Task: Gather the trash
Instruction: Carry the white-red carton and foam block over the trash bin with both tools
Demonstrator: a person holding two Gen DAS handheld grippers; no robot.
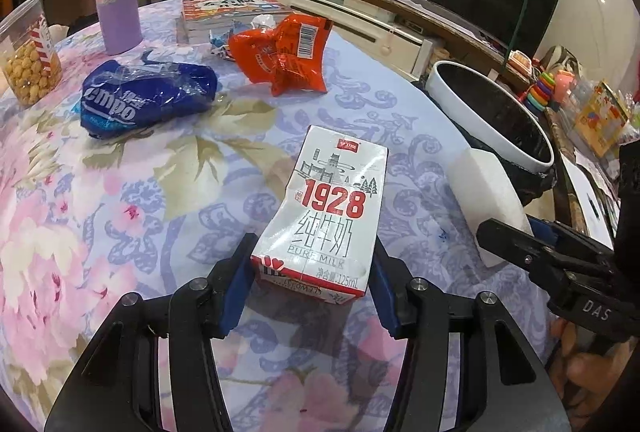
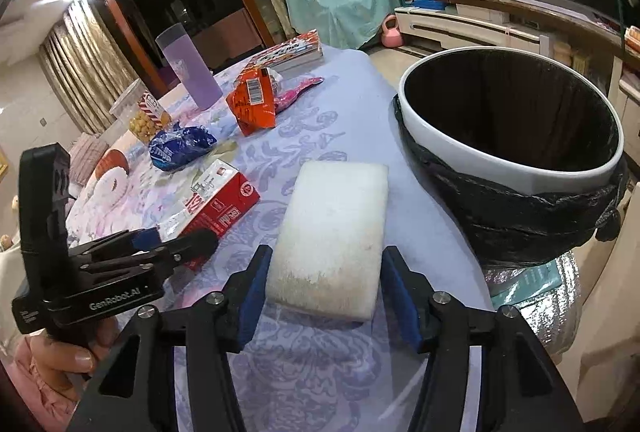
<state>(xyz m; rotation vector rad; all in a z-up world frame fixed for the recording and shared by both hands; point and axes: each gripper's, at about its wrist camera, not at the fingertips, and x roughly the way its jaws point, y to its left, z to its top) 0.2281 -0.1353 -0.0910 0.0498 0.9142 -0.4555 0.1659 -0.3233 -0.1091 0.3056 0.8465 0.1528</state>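
Trash lies scattered on the floral desk [image 1: 120, 192]: a dented milk carton [image 1: 328, 216], a white foam block [image 2: 332, 236], a crumpled blue wrapper [image 1: 148, 98] and an orange snack bag [image 1: 288, 52]. The left gripper [image 1: 312, 272] has its fingers closed against both sides of the carton's near end. The right gripper [image 2: 324, 288] straddles the foam block, one finger [image 2: 252, 292] touching it, the other just clear. A bin [image 2: 516, 128] lined with a black bag stands beside the desk's edge.
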